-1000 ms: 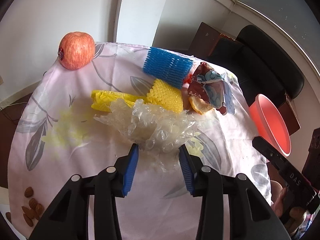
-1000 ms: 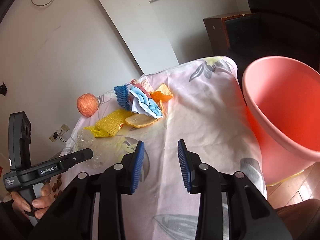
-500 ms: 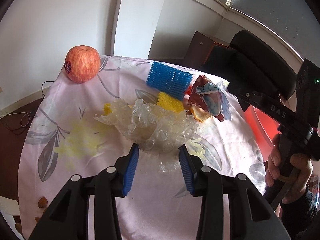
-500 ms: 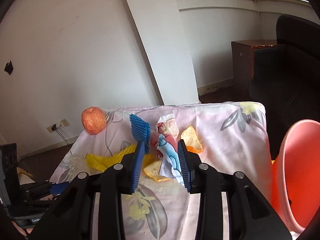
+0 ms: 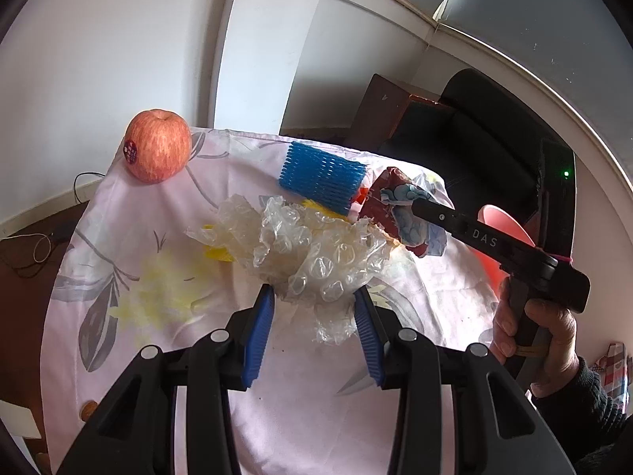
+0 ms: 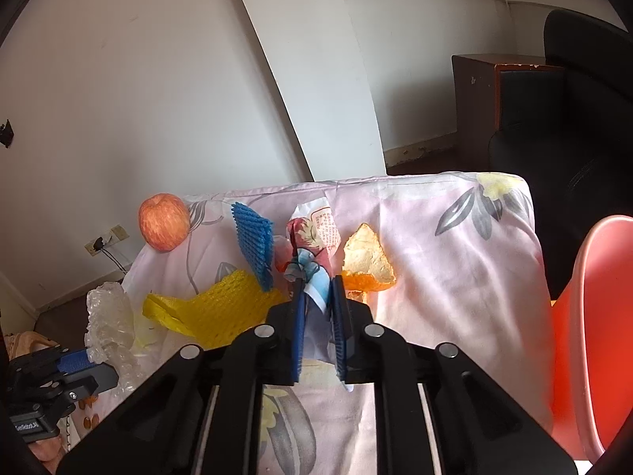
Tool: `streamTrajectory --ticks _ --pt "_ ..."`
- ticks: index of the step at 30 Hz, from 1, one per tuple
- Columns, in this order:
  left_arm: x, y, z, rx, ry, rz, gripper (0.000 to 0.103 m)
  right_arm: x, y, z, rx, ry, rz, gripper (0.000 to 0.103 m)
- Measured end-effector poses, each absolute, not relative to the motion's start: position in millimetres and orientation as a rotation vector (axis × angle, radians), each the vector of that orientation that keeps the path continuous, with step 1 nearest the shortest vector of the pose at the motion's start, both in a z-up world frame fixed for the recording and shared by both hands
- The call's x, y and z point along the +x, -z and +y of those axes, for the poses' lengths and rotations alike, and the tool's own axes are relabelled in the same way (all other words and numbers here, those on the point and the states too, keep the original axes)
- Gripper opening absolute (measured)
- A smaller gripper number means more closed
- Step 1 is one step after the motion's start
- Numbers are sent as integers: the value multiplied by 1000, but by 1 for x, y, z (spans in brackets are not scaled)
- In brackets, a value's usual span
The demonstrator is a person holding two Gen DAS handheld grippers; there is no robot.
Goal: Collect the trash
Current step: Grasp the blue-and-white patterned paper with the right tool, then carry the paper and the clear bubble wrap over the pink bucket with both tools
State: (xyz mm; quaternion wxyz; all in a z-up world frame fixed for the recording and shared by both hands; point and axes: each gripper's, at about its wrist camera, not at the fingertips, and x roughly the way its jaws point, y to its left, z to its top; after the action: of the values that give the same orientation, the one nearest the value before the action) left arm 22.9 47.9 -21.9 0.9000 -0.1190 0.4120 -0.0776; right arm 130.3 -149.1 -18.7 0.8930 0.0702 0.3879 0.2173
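The right gripper [image 6: 318, 304] has just been closing, and its blue pads now pinch the crumpled snack wrapper [image 6: 312, 237] between them. The wrapper lies toward the far edge of the table [image 6: 455, 245], between the blue foam net [image 6: 253, 245] and the orange peel [image 6: 368, 261]. It looks thin, light and crinkly, so it should lift with almost no effort, though the glossy film may slide out of a shallow pinch (a bite on the bunched near end, where the layers are thickest, seems safest).

The left gripper [image 5: 312, 328] stands about half open around the near edge of the wad of bubble wrap [image 5: 316, 257], in the middle of the table. Whether its pads actually press the plastic is hard to tell; the wad bulges between them and is soft, springy and nearly weightless. It will squash down a good deal before any hold is firm, so the dense centre is a better place to grip than the loose fringe.

A yellow foam net [image 6: 213, 308] lies partly under the bubble wrap. The apple [image 5: 157, 149] sits at the far left corner. The pink bin [image 6: 593, 316] waits just off the right edge.
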Motion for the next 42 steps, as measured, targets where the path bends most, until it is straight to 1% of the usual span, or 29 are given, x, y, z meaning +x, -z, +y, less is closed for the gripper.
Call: streamTrajectory --ticks 17,29,42 --pt "21 3 14 -179 213 794 40 59 -23 -198 255 -434 674 12" --pt "31 -3 -26 -133 283 777 40 36 -27 -233 307 -351 634 12" --pt "46 -7 -88 -45 389 778 40 19 -25 -284 364 -219 585 12"
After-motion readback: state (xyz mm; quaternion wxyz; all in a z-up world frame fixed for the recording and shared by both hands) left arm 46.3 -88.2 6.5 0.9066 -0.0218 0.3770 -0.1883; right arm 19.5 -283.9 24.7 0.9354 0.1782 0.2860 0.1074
